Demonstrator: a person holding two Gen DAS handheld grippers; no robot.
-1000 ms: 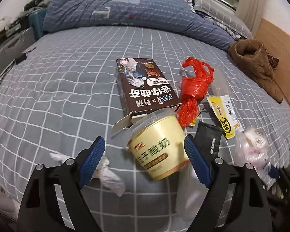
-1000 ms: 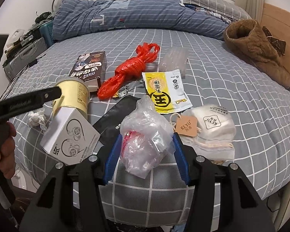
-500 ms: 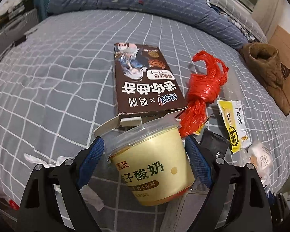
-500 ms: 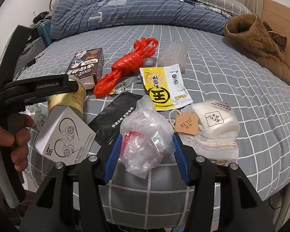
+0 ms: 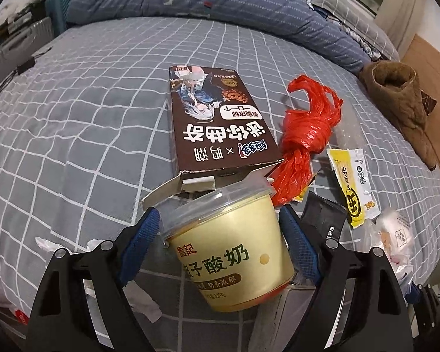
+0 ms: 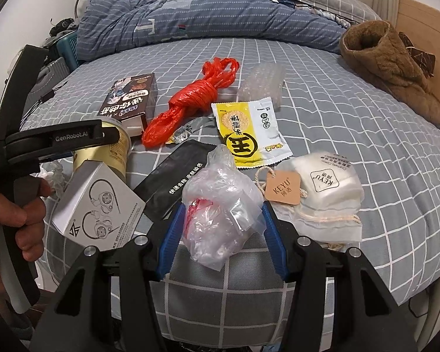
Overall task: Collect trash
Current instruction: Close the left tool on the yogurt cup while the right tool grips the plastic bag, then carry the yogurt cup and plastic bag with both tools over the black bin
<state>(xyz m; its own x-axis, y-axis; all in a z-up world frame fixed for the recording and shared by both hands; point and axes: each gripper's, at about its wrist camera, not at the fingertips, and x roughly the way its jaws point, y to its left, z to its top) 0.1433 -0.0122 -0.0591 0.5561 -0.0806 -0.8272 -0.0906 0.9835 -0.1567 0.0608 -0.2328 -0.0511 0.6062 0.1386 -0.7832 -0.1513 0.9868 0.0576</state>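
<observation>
The yellow yogurt cup (image 5: 234,252), tilted with its clear lid on, sits between the blue pads of the left tool (image 5: 220,234), which hold it at the near edge of the bed (image 5: 73,117), just in front of the brown snack box (image 5: 217,123). The right tool (image 6: 223,234) clasps a crumpled clear plastic bag (image 6: 223,205) beside the white earphone box (image 6: 99,205) and black sachet (image 6: 176,179).

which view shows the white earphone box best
The right wrist view: the white cardboard earphone box lies fully visible there, earphone drawing facing up. In the left wrist view only a grey edge shows under the yellow yogurt cup.
</observation>
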